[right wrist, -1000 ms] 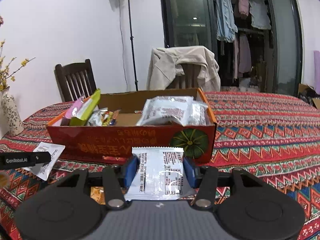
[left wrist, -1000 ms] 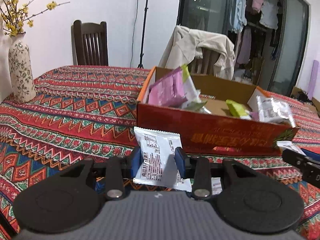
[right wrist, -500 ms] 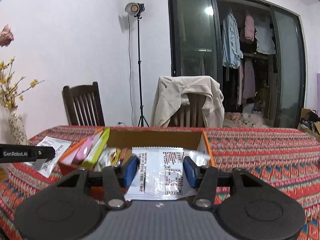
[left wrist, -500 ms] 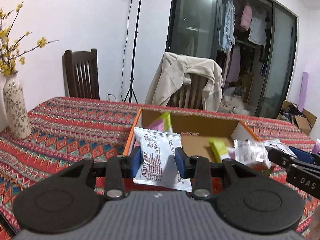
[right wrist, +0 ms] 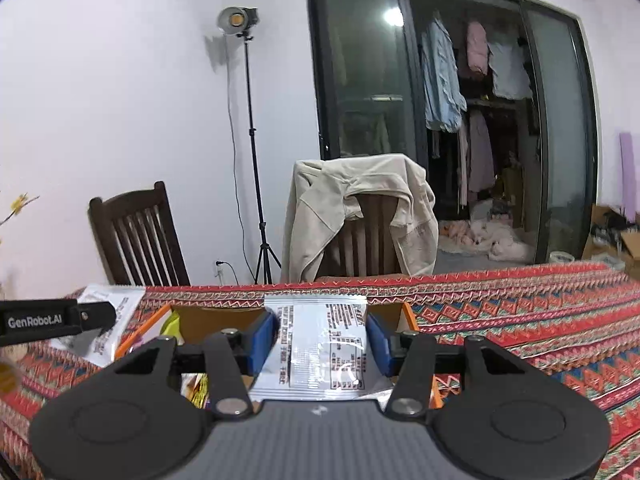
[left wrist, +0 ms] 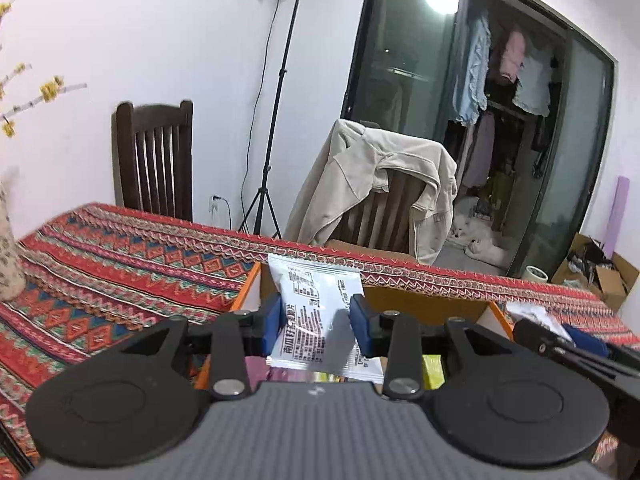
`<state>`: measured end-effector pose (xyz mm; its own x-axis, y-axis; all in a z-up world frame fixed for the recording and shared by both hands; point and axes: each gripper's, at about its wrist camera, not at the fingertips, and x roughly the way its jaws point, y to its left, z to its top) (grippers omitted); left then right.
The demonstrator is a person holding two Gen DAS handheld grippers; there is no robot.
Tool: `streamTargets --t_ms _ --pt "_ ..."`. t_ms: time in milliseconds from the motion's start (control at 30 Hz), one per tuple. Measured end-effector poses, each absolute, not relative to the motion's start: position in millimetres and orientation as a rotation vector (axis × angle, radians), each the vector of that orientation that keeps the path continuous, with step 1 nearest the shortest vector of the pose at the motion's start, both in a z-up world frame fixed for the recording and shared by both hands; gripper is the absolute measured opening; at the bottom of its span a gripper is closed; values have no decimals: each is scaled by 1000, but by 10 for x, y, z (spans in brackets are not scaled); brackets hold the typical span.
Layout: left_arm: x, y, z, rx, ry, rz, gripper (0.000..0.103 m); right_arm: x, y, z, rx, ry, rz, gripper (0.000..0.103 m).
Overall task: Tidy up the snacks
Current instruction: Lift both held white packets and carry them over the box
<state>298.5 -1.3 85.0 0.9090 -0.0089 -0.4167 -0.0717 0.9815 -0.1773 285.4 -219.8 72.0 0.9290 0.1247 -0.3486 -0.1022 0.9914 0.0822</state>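
Observation:
My left gripper (left wrist: 316, 322) is shut on a white snack packet (left wrist: 316, 300) with black print, held above the left part of the orange cardboard box (left wrist: 248, 284). My right gripper (right wrist: 322, 338) is shut on a second white packet (right wrist: 320, 344), held above the same box (right wrist: 408, 316). Green and yellow snacks (right wrist: 172, 322) show inside the box below. The left gripper's finger (right wrist: 52, 320) and its packet (right wrist: 116, 308) appear at the left of the right wrist view. The right gripper's finger (left wrist: 560, 348) appears at the right of the left wrist view.
The box sits on a table with a red patterned cloth (right wrist: 540, 320). A dark wooden chair (right wrist: 136, 240) and a chair draped with a beige jacket (right wrist: 360, 208) stand behind the table. A light stand (right wrist: 252, 152) is by the wall. A vase (left wrist: 8, 268) is at far left.
Both grippers have risen and moved forward with their packets, from in front of the box's near wall to above the box's inside. Both grips are unchanged.

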Motion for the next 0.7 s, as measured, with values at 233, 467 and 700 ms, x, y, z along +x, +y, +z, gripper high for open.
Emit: streamTargets --t_ms 233,467,700 --pt "3176 -37 664 -174 410 22 38 3117 -2260 516 77 366 101 50" --pt "3176 -37 594 -141 404 17 38 3127 -2318 477 89 378 137 50" --pt "3170 -64 575 -128 403 7 38 3165 -2298 404 81 398 140 50"
